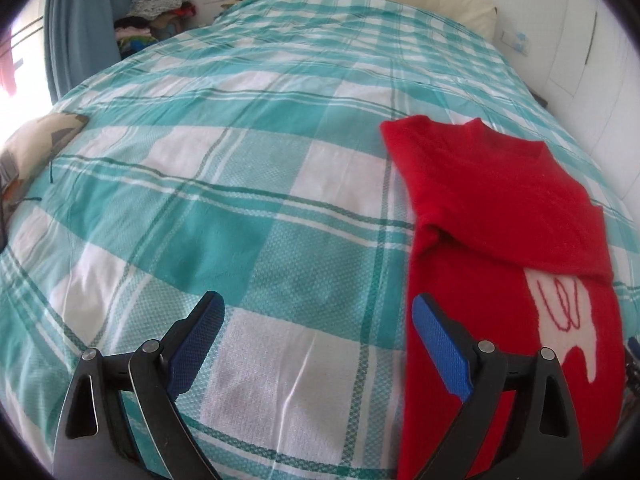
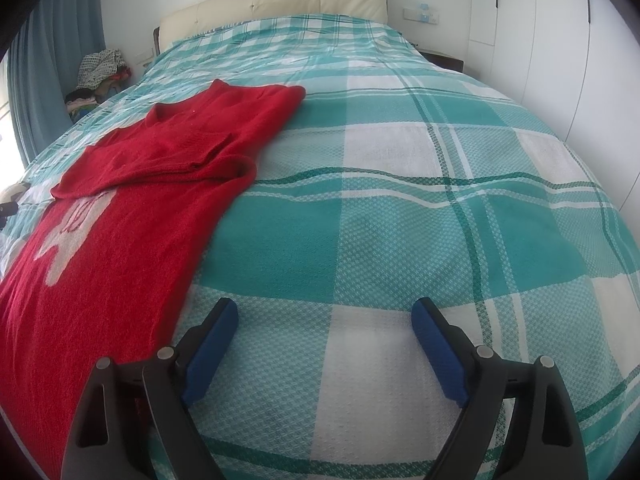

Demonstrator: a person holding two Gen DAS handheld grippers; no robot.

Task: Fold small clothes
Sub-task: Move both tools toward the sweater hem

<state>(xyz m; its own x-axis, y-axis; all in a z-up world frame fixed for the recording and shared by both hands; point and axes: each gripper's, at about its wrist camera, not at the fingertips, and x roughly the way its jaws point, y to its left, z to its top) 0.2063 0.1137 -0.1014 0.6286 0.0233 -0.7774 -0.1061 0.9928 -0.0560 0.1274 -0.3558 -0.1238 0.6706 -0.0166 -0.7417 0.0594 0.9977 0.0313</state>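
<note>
A small red knitted sweater (image 1: 500, 208) with a white figure (image 1: 568, 324) on its front lies flat on the teal-and-white checked bedspread (image 1: 248, 184). Both its sleeves are folded in across the chest. My left gripper (image 1: 318, 308) stands open over bare bedspread just left of the sweater's side edge, its right finger in front of the red knit, nothing between the blue pads. In the right wrist view the sweater (image 2: 132, 200) lies to the left. My right gripper (image 2: 326, 316) is open above the bedspread, just right of the sweater's lower edge, and holds nothing.
A cream padded headboard (image 2: 280, 4) closes the far end of the bed. A pile of clothes (image 2: 98, 76) sits beside the bed by the blue curtain (image 1: 80, 28). White wardrobe doors (image 2: 560, 52) run along the right. A pale cushion (image 1: 36, 140) lies at the bed's left edge.
</note>
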